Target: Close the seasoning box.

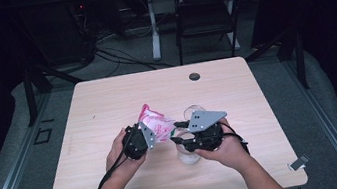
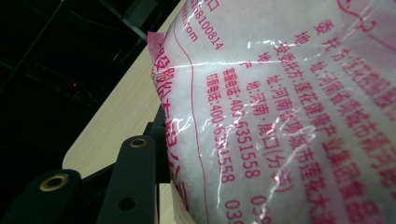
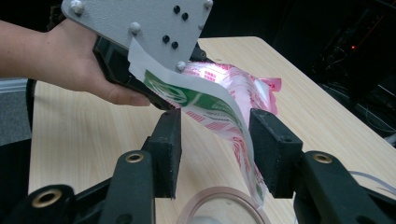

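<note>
Right claw (image 3: pixel 215 154) gapes around the bag (image 3: pixel 224 100); left claw (image 1: pixel 149 133) clamps it.

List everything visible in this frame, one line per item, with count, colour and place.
bag: one, pink and white printed plastic with white grains, held above table middle by the left claw
cup: one, clear, under the bag's lower end at the right claw
table: one, light wood, centre
round cap: one, dark, far table edge
chair: one, black, behind table
left claw: one, black, shut on bag
right claw: one, black, jaws apart around the bag's edge
hands: two, holding the claws
</note>
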### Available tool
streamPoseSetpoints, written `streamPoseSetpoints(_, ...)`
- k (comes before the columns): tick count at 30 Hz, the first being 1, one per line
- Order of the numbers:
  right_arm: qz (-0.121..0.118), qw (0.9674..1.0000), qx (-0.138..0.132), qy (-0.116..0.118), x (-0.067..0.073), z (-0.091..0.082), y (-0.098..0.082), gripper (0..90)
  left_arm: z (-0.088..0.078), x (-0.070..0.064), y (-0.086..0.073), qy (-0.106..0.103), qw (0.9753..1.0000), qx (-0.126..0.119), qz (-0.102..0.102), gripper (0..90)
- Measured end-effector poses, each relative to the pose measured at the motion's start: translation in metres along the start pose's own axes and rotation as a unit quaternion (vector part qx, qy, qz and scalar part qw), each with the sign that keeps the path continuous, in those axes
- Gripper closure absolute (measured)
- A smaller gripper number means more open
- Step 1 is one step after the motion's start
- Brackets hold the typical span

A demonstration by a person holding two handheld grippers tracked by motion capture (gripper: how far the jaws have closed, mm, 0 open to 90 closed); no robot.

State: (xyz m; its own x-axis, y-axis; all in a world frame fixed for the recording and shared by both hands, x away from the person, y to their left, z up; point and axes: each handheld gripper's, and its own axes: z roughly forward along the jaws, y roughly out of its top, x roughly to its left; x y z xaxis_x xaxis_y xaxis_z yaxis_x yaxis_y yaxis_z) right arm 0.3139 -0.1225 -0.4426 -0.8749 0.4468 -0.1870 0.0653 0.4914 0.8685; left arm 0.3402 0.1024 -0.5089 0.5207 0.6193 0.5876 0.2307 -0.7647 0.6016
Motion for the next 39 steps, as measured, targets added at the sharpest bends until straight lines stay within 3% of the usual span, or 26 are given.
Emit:
streamPoseSetpoints(11, -0.010, 0.9998, 0.009, 0.011, 0.0039, 0.0055, -0.0005, 56.0, -0.0017, -0.0056, 0.0024, 0.000, 0.9999, -0.005, 0.012, 60.3)
streamPoseSetpoints(22, -0.015, 0.9997, 0.018, 0.008, 0.0040, 0.0073, -0.0019, 68.2, -0.0016, -0.0068, 0.0028, 0.003, 0.9998, -0.007, 0.017, 60.3)
streamPoseSetpoints(32, -0.008, 0.9995, 0.027, 0.014, 0.0017, 0.0073, -0.0028, 77.0, -0.0014, -0.0081, 0.0034, 0.006, 0.9997, -0.009, 0.021, 60.3)
streamPoseSetpoints(39, 0.013, 0.9989, 0.036, 0.028, -0.0013, 0.0079, -0.0048, 83.3, -0.0023, -0.0086, 0.0033, 0.009, 0.9995, -0.013, 0.026, 60.4)
